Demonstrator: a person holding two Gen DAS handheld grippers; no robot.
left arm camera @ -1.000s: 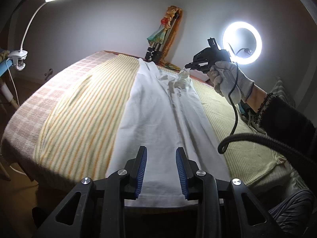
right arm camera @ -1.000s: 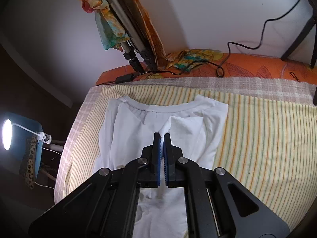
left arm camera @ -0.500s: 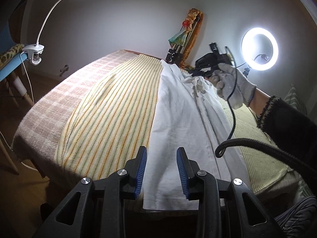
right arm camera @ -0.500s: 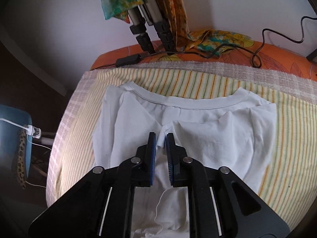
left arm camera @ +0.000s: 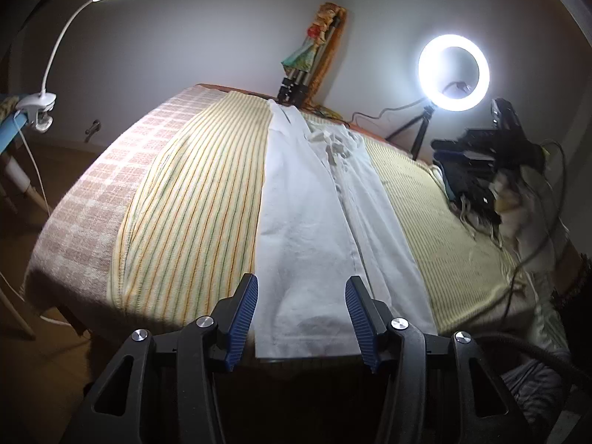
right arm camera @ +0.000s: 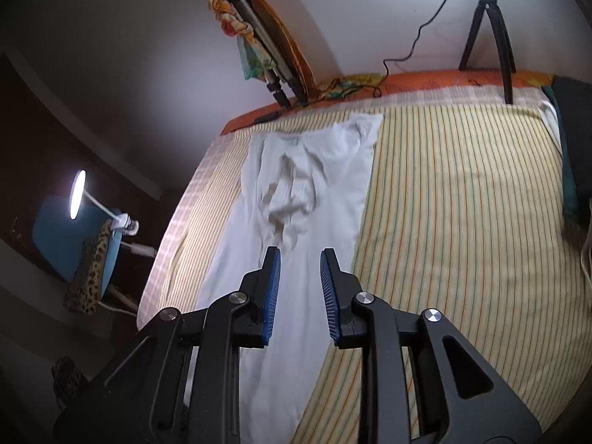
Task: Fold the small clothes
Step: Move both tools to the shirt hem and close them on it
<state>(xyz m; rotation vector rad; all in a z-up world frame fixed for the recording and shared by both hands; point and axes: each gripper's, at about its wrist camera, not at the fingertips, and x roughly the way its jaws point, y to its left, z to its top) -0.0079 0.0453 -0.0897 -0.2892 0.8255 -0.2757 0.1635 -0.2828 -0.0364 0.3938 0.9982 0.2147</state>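
Observation:
A white shirt [left arm camera: 307, 222] lies lengthwise on the yellow striped sheet [left arm camera: 185, 207], both sides folded in toward the middle. Its sleeve sits crumpled near the collar [right arm camera: 292, 188]. My left gripper [left arm camera: 301, 296] hovers over the shirt's near hem. Its jaws are opening, and nothing is between the blue pads. My right gripper [right arm camera: 300, 259] hangs above the middle of the shirt [right arm camera: 307, 296]. Its jaws are also opening and hold nothing. In the left wrist view the right gripper [left arm camera: 449, 150] shows as a blur off the shirt's right side, in a gloved hand.
A ring light [left arm camera: 453, 68] on a small tripod stands at the bed's far right. A folded tripod draped in colourful cloth [left arm camera: 310, 59] leans on the wall. A clamp lamp [left arm camera: 37, 107] is on a blue chair [right arm camera: 74, 236] to the left. Dark clothes [left arm camera: 470, 185] are piled at the right.
The right gripper has let go of the sleeve, which now lies on the shirt, and has swung away to the right. The left gripper's jaws have widened.

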